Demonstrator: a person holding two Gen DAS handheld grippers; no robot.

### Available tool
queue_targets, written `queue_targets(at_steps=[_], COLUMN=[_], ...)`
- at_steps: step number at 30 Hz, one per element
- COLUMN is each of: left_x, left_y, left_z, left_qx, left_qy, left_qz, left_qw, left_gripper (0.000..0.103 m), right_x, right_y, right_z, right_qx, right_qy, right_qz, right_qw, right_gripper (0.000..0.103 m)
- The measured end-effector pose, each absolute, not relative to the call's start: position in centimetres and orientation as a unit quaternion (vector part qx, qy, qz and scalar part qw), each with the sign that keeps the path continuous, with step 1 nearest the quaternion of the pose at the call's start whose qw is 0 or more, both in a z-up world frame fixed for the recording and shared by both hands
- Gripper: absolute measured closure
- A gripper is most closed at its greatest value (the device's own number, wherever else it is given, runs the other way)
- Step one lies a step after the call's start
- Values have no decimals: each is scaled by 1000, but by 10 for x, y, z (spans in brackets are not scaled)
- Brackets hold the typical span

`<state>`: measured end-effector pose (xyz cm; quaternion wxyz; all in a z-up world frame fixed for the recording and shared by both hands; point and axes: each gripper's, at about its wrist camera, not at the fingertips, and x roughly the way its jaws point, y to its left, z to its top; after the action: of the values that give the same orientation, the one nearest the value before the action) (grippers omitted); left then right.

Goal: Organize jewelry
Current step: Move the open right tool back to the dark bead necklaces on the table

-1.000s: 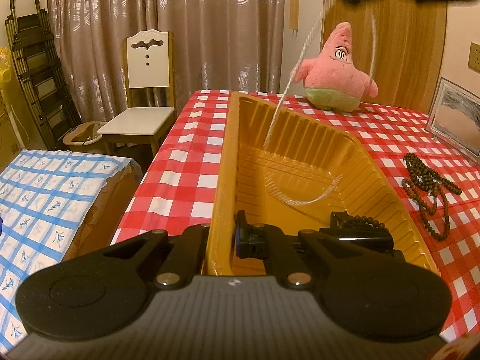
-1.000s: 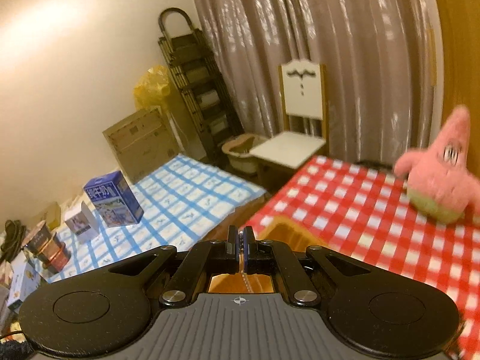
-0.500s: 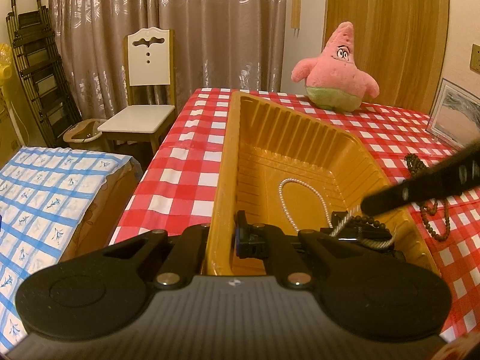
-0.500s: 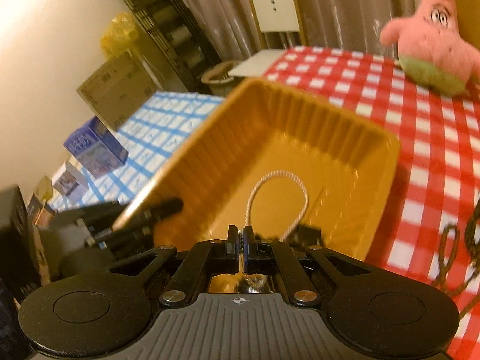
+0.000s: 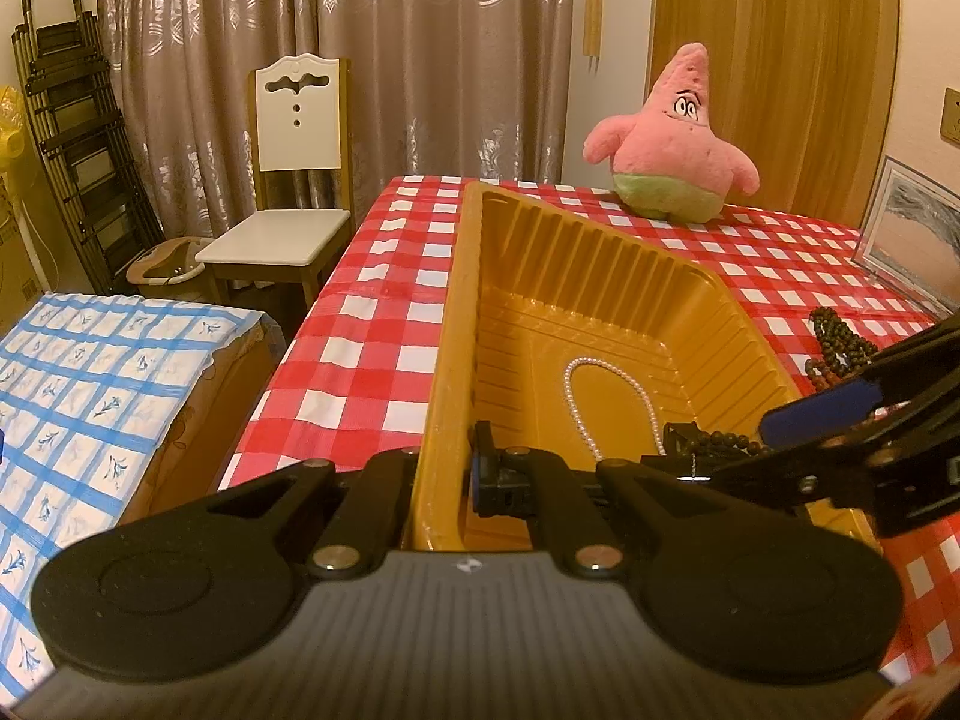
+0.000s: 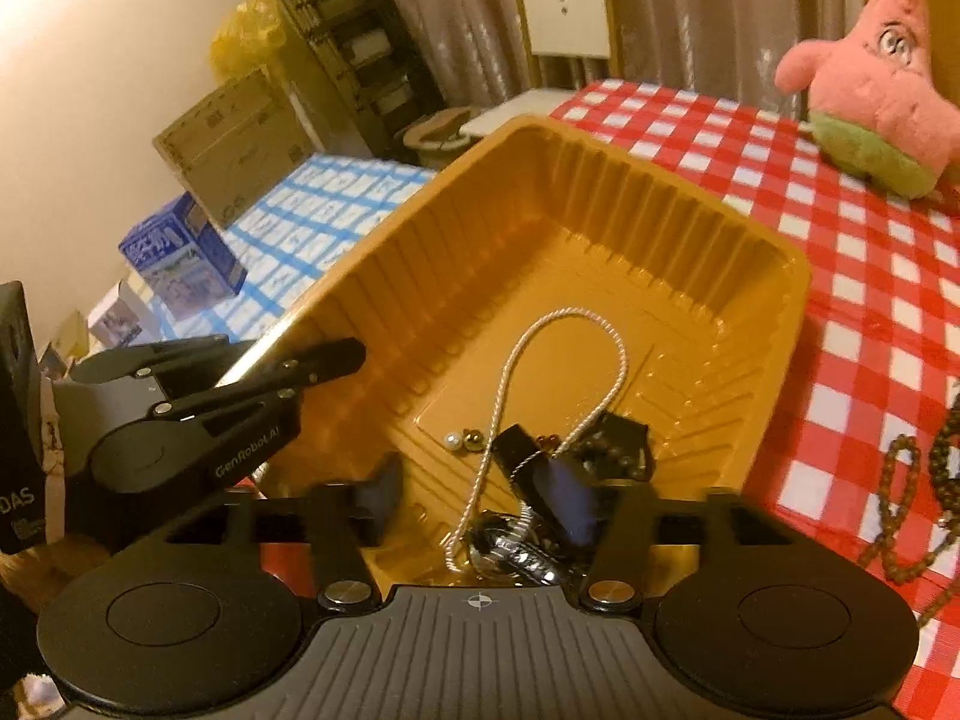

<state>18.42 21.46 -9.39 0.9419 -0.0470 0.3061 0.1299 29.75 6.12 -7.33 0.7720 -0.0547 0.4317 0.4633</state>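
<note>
the right gripper (image 6: 480, 492), pinched on the pearl necklace (image 6: 564, 384) a moment ago, is now opening over the near end of the yellow tray (image 6: 774, 324), the strand lying loose between its fingers on the tray floor. the left gripper (image 5: 447, 468) stays clamped on the tray's near rim; "genrobot.ai" reads on its finger. dark beads (image 6: 912, 504) lie on the checked cloth (image 6: 870, 276) just right of the tray.
</note>
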Motion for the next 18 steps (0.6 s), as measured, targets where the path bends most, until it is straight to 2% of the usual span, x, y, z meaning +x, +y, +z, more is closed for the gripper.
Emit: queue_targets(at_steps=[18], left_x=[185], left_y=[215], left_z=[-93], left_qx=[-46], left_qy=[307], left_qz=[131], left_qw=[942], left_gripper=[100], right_x=[296], right_y=[17], right_z=[-67], right_qx=[-24], right_qy=[448], right_qz=[419], right_qw=[790], right_gripper=[44])
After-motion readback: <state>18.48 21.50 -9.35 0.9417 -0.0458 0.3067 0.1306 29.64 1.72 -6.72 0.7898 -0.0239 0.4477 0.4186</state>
